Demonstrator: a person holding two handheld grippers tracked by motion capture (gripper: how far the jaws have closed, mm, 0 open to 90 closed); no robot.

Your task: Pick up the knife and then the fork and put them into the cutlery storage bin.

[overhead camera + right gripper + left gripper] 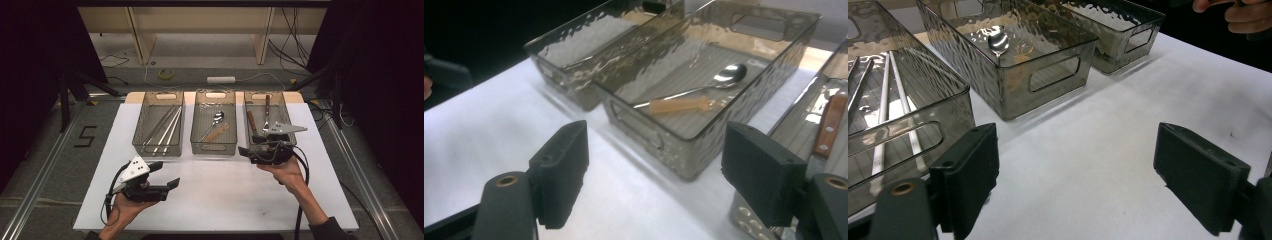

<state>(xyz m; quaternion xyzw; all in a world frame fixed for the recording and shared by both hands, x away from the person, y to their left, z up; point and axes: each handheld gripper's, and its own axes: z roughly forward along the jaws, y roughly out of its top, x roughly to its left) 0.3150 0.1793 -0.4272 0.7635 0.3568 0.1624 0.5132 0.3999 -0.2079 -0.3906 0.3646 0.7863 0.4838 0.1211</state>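
Observation:
Three smoky clear bins stand in a row on the white table (215, 195). Several long metal sticks (165, 127) (884, 100) lie in the left bin (145, 145). A spoon (218, 118) (730, 74) and a short pale wooden-handled piece (681, 105) lie in the middle bin (213, 147). The right bin (280, 102) holds brown-handled cutlery (251, 121) (830, 125). My left gripper (166, 175) (1075, 175) is open and empty over bare table in front of the left bin. My right gripper (245, 152) (654, 185) is open and empty at the right bin's near end, jaws pointing left.
A hand (1245, 12) of the person shows at the top right of the left gripper view. Beyond the table's far edge lie cables (295, 45), a white power strip (221, 79) and wooden furniture legs (263, 32). Bare white table stretches between the two grippers.

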